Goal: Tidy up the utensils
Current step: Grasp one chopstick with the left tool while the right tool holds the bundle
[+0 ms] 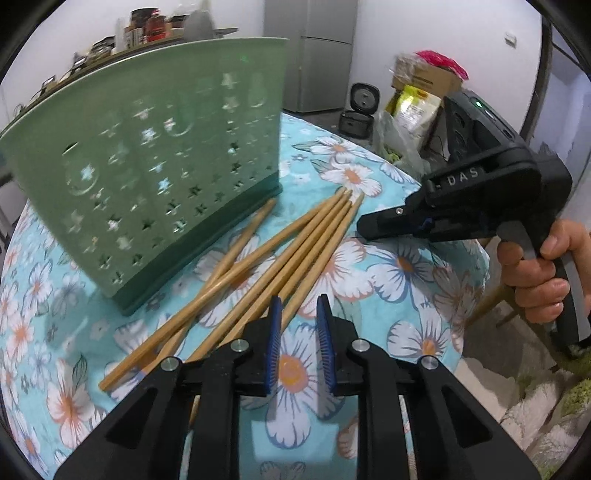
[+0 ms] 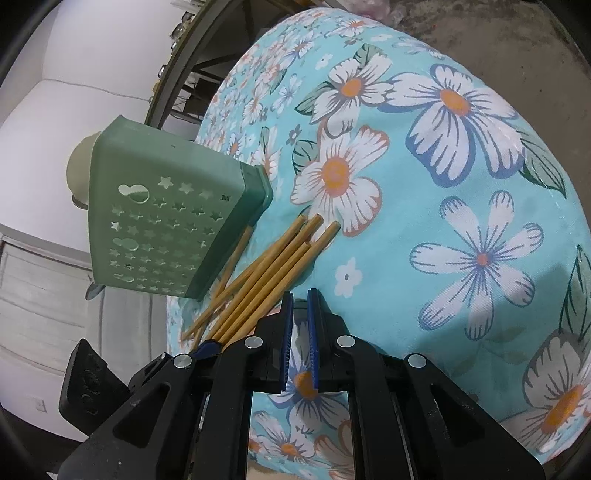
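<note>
Several wooden chopsticks (image 1: 258,266) lie fanned out on the flowered tablecloth (image 1: 399,266), right in front of a green perforated utensil holder (image 1: 147,166) that stands on the cloth. My left gripper (image 1: 300,301) is low over their near ends and open by a narrow gap; only cloth shows between the blue pads (image 1: 275,343), and the sticks run under and left of its left finger. My right gripper (image 1: 364,225), held by a hand (image 1: 535,280), hovers right of the stick tips. In the right wrist view, my right gripper (image 2: 300,295) is all but shut and empty, beside the chopsticks (image 2: 266,273) and holder (image 2: 166,229).
The round table drops off just right of the chopsticks (image 1: 476,258). Beyond it stand a grey fridge (image 1: 314,55), a rice cooker (image 1: 360,110), and boxes and bags (image 1: 417,103). A shelf of jars (image 1: 147,26) sits behind the holder. A white cabinet (image 2: 44,302) is past the table's edge.
</note>
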The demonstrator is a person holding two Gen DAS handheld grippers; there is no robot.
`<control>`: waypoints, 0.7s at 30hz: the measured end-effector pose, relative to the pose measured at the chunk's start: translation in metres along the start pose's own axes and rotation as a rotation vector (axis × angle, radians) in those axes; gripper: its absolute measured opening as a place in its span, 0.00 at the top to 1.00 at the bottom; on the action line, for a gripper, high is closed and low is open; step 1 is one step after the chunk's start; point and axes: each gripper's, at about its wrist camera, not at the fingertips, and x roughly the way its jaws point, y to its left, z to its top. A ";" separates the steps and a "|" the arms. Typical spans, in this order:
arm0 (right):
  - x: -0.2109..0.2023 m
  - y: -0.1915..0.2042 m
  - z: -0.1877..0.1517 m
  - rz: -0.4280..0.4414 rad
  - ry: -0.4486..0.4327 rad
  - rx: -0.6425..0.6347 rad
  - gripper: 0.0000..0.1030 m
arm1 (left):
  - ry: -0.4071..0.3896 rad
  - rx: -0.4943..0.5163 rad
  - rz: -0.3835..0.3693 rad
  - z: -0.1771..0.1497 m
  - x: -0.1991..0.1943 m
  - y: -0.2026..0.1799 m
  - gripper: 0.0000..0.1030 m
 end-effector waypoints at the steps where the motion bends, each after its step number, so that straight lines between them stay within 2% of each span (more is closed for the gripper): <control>1: 0.000 -0.001 0.000 0.006 0.002 0.003 0.92 | 0.003 0.012 0.001 0.001 0.001 -0.001 0.82; 11: -0.010 -0.022 0.001 0.111 -0.003 0.099 0.89 | 0.051 0.186 -0.001 0.034 0.036 -0.026 0.82; 15: -0.016 -0.032 0.001 0.155 -0.011 0.142 0.87 | 0.053 0.207 0.002 0.042 0.046 -0.034 0.82; 17: -0.019 -0.036 0.000 0.174 -0.014 0.161 0.86 | 0.055 0.206 0.005 0.045 0.050 -0.037 0.87; 21: -0.021 -0.040 0.001 0.192 -0.016 0.186 0.86 | 0.063 0.186 0.019 0.044 0.056 -0.038 0.89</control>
